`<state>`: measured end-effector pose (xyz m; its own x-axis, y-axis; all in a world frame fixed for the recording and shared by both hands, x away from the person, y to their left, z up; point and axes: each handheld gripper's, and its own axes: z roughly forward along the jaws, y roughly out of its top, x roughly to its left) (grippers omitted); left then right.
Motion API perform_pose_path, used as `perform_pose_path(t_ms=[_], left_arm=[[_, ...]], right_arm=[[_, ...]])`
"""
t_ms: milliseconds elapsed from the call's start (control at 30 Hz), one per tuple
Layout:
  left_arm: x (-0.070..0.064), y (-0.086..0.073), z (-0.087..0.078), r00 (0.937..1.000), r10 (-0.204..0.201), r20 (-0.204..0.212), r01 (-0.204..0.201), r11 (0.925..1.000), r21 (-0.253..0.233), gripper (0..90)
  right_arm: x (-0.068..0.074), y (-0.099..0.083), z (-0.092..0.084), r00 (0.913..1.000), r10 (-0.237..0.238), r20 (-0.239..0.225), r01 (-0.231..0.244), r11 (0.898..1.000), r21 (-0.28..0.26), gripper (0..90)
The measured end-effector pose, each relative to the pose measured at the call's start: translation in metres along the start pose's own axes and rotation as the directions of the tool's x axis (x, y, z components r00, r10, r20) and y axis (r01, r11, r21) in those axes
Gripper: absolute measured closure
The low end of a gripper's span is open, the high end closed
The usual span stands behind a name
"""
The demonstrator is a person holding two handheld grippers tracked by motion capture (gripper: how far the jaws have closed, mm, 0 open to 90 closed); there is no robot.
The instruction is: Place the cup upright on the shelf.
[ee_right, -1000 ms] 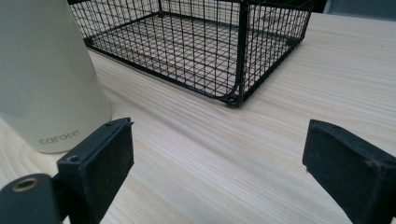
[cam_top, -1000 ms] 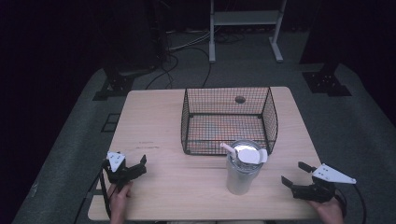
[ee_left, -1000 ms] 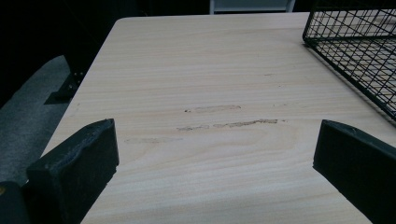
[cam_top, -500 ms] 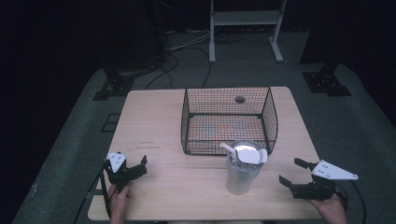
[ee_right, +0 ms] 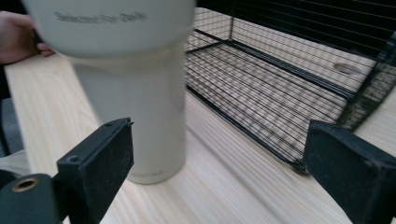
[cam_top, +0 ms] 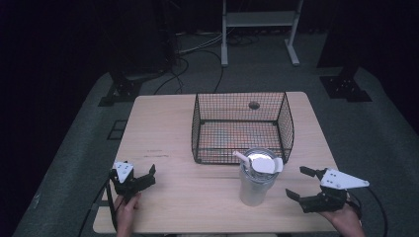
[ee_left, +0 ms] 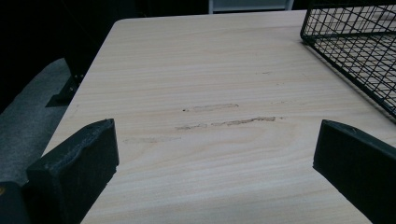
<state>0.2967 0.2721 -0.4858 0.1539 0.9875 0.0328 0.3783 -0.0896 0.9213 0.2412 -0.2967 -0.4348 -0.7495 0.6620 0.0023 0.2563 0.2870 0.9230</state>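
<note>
Tumbler stands upright at nine o'clock of my right gripper, jaws wide and empty; my left gripper, also open, is farther

I'm working in what looks like a lab or recording studio rather than a home. A plain light-wood table stands alone on grey carpet, with everything around it dark. Black stand bases sit at the table's far corners, loose cables run across the floor, and a white metal frame stands at the back.
</note>
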Motion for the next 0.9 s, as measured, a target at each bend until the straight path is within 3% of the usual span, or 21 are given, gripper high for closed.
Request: perform_pose_path(t_ms=[267,900], left_arm=[[0.001,0.0,0.0,1.0,-0.001,0.0,0.001,1.0,-0.002,0.0],[0.0,0.0,0.0,1.0,-0.001,0.001,0.001,1.0,-0.003,0.0]], right_arm=[[0.016,0.006,0.008,0.9969,-0.031,-0.073,0.03,1.0,-0.003,8.1],[0.029,0.011,0.033,0.9833,-0.04,-0.178,0.043,0.999,0.013,8.1]])
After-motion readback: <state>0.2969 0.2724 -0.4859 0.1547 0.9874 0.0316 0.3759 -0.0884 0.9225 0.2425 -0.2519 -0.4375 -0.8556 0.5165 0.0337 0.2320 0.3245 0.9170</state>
